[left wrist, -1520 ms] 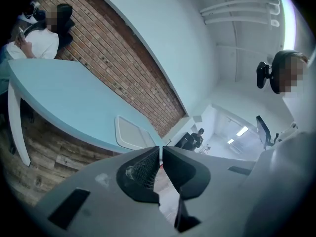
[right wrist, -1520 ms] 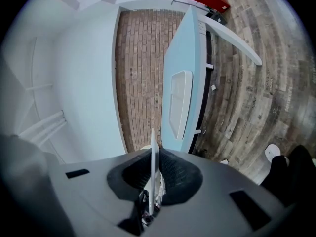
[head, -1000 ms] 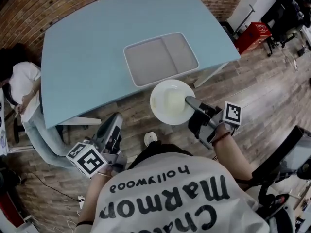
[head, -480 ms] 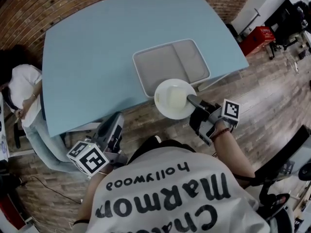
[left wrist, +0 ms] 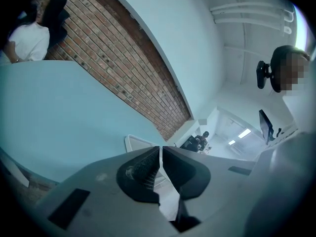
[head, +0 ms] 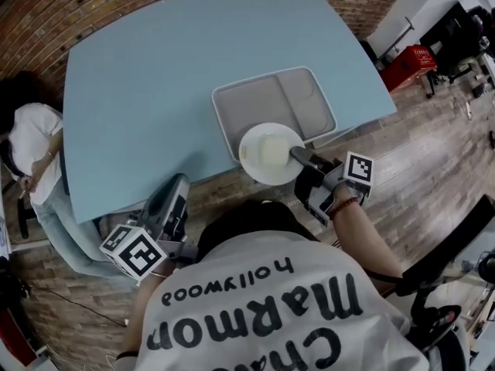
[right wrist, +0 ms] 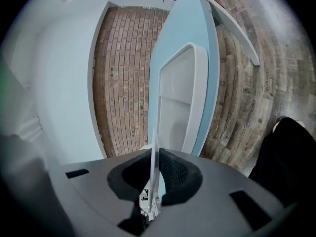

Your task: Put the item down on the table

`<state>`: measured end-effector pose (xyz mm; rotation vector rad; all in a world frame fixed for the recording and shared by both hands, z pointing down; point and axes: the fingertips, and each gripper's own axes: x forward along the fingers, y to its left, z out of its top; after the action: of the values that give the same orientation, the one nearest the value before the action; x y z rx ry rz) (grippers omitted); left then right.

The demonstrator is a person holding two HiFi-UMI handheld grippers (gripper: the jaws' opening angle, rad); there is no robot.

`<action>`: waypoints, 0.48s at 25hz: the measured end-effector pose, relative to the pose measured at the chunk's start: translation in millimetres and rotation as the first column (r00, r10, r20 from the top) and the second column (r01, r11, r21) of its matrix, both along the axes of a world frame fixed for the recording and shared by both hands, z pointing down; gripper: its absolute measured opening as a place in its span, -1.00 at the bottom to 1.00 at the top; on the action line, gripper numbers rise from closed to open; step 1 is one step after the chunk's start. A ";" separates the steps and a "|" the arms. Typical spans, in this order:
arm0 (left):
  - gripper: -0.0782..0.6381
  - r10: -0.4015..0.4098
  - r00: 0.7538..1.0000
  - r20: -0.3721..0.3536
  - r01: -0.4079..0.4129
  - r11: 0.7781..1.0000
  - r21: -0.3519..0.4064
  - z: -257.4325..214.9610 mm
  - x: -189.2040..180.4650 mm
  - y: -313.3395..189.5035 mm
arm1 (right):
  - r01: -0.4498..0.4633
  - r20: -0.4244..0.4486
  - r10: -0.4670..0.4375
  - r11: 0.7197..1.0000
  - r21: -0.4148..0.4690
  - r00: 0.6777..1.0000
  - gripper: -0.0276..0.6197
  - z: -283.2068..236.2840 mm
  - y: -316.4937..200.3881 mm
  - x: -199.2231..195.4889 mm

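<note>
Right tool point(head: 295, 155) clamped on the plate point(head: 267, 153) rim only, left tool point(head: 178, 182) closed and empty: the plate may slip, or land tilted on the tray point(head: 255, 99) lip, missing the desk point(head: 147, 91).

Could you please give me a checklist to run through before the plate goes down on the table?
1. Right hand-held gripper shut on the round white plate rim: ok.
2. Plate fully over the light blue table: not ok; it overhangs the near edge.
3. Landing spot bare: not ok; the plate overlaps the grey two-compartment tray.
4. Left hand-held gripper shut, empty, away from the plate: ok.
5. Plate's height above the table: cannot tell.
</note>
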<state>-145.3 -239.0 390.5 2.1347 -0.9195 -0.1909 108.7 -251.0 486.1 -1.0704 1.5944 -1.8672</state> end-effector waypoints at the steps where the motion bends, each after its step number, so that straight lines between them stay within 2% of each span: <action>1: -0.72 -0.017 1.000 -0.001 0.017 1.000 0.003 -0.6 -2.6 2.8 | 0.011 -0.016 -0.011 1.000 0.002 1.000 -0.82 0.1 -1.2 0.4; 6: -0.72 -0.118 0.993 -0.012 0.118 0.993 0.003 -2.4 -17.3 10.3 | 0.106 -0.116 -0.105 0.994 0.008 0.988 -0.82 1.6 -14.4 0.5; 12: -0.72 -0.190 0.982 -0.014 0.190 0.982 0.003 -11.0 -17.8 -6.5 | 0.185 -0.144 -0.188 0.982 -0.034 0.972 -0.82 10.5 -45.3 -1.7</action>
<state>-163.1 -245.4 379.6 2.0461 -1.1161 -0.3032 107.1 -296.3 496.6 -1.1232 1.8189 -1.9674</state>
